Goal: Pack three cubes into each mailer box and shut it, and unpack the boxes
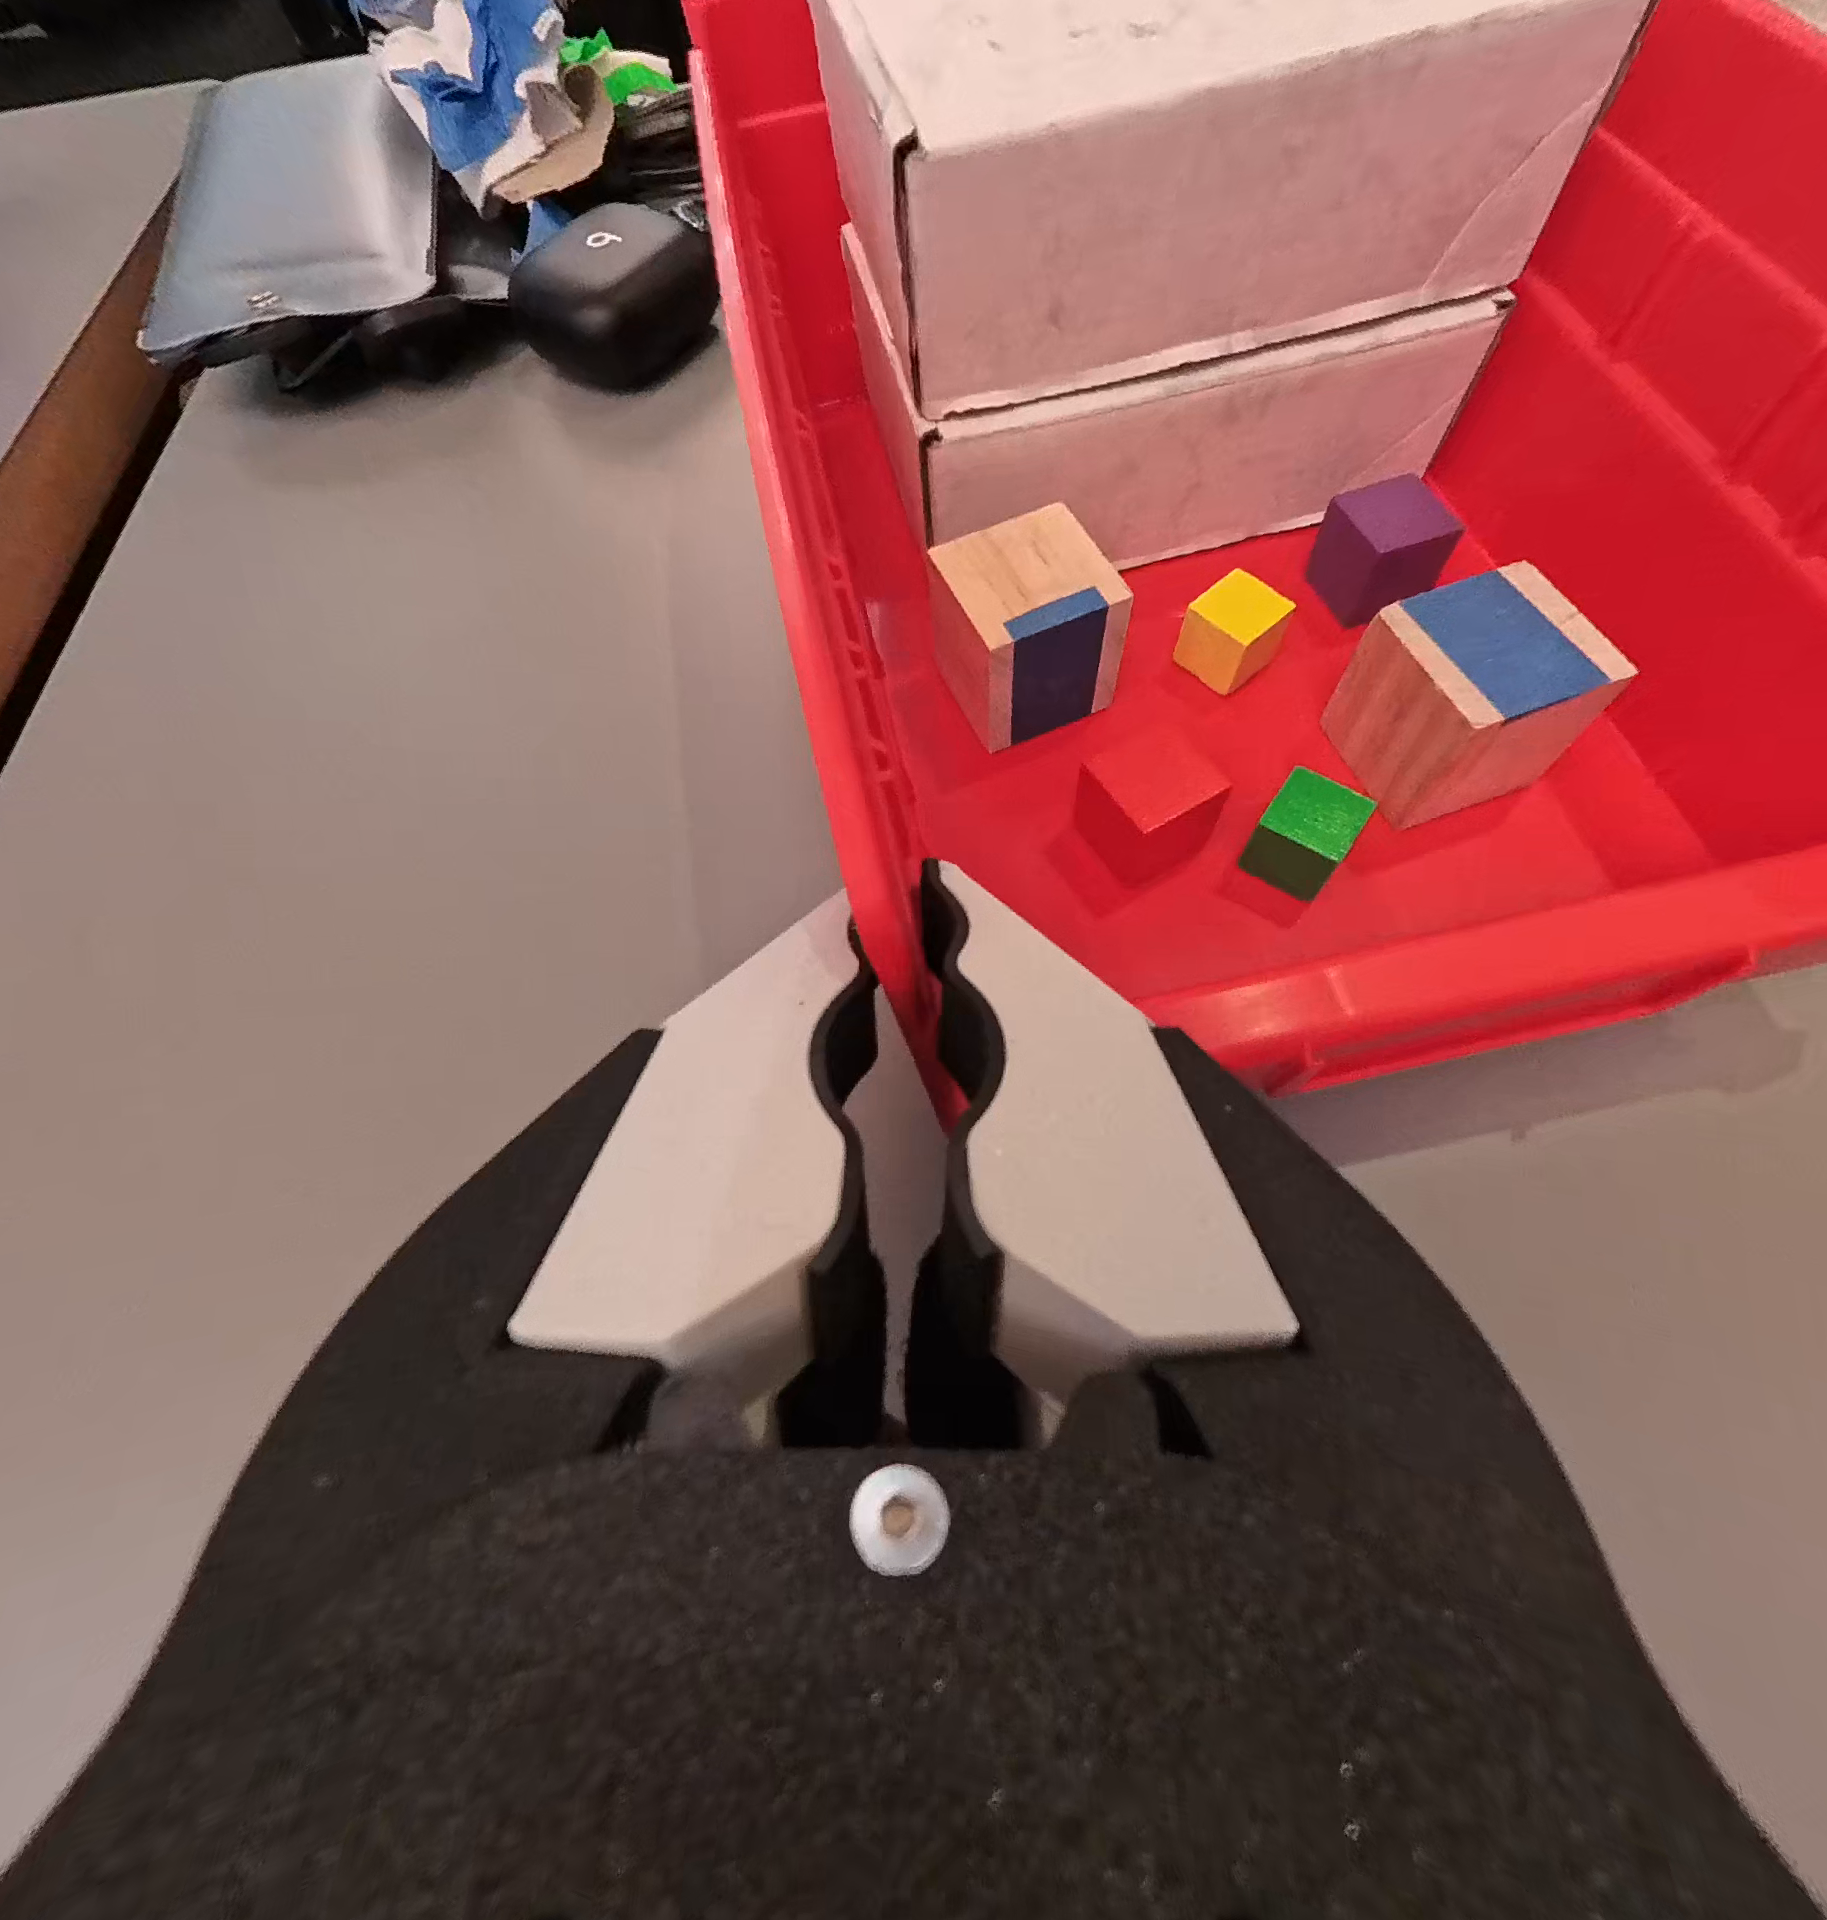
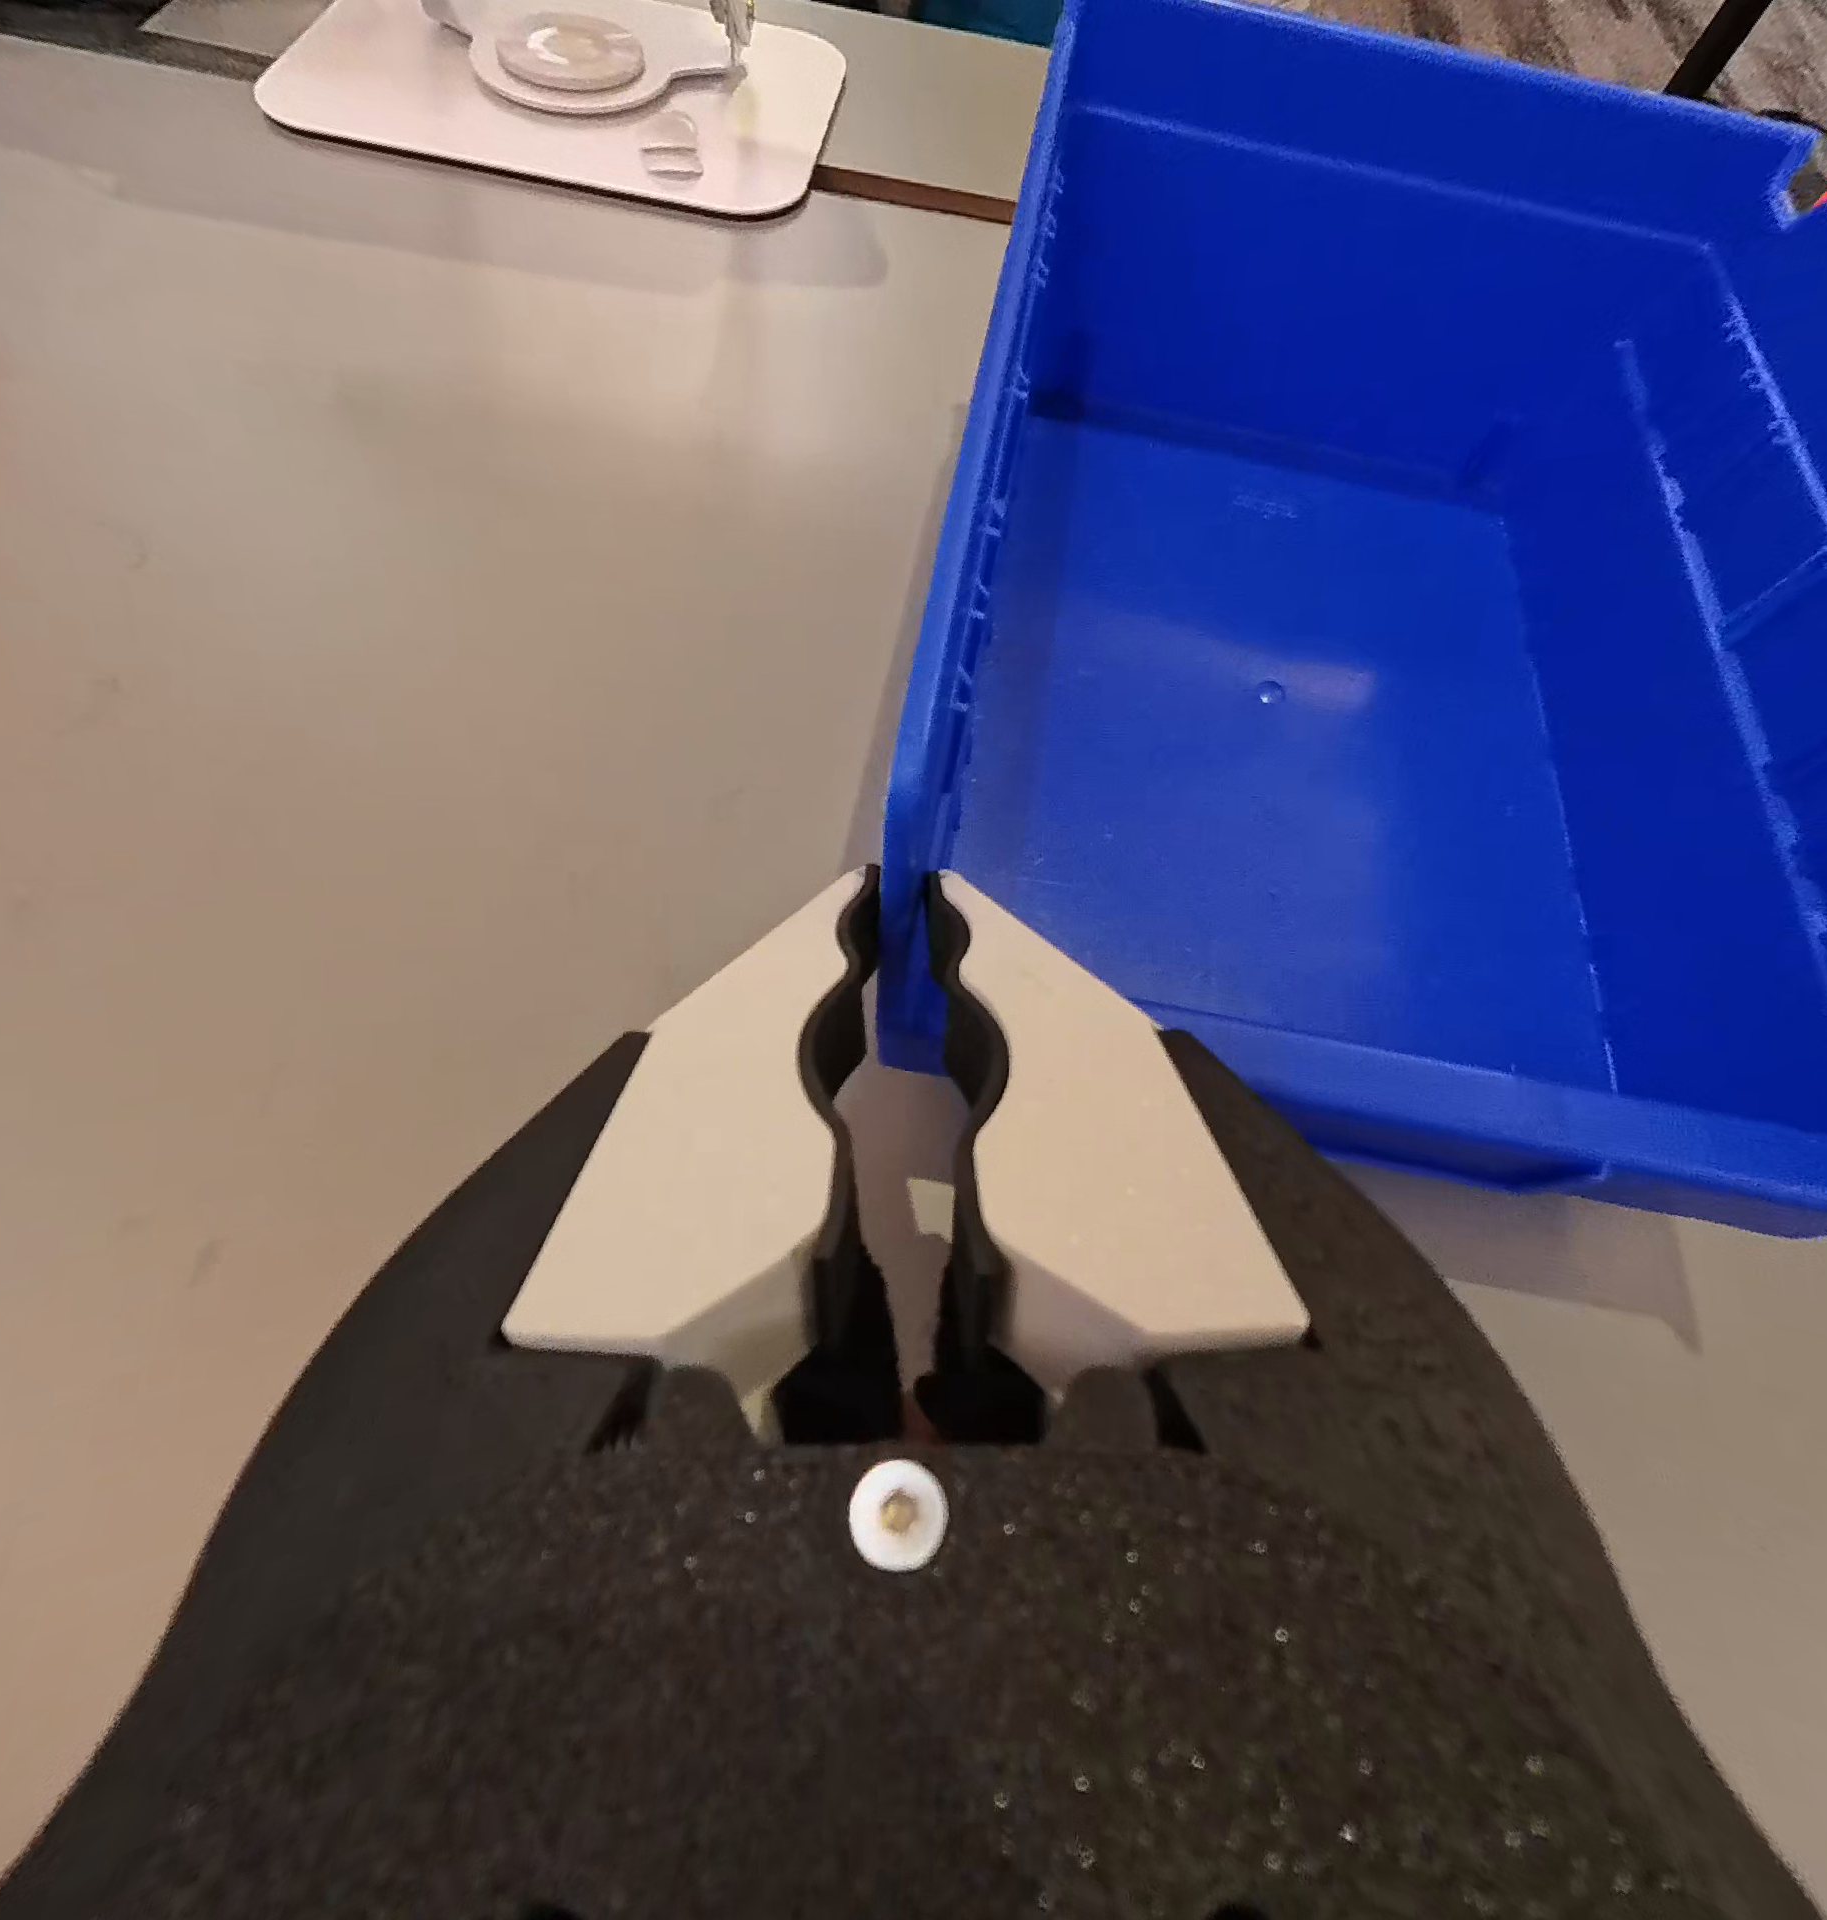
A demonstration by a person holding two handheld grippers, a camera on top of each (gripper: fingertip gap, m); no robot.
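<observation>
Two shut white mailer boxes, the upper (image 1: 1200, 208) stacked on the lower (image 1: 1200, 457), stand at the back of a red bin (image 1: 1408, 997). In front of them lie several cubes: two wooden ones with blue stripes (image 1: 1028, 623) (image 1: 1475, 696), a yellow (image 1: 1233, 629), a purple (image 1: 1382, 545), a red (image 1: 1148, 800) and a green (image 1: 1304, 831). My left gripper (image 1: 893, 904) is shut on the red bin's left wall near its front corner. My right gripper (image 2: 901, 904) is shut on the front left corner of an empty blue bin (image 2: 1408, 260).
Both bins sit on a grey table (image 1: 369, 727). At its far left lie a grey pouch (image 1: 296, 208), a black earbud case (image 1: 613, 296) and crumpled blue-white paper (image 1: 483, 94). A white pad with a round disc (image 2: 556, 114) lies at the far edge in the right wrist view. Spacing between my two grippers at the tips: around 60 cm. The black earbud case (image 1: 613, 296) is about 30 cm from my left fingertips.
</observation>
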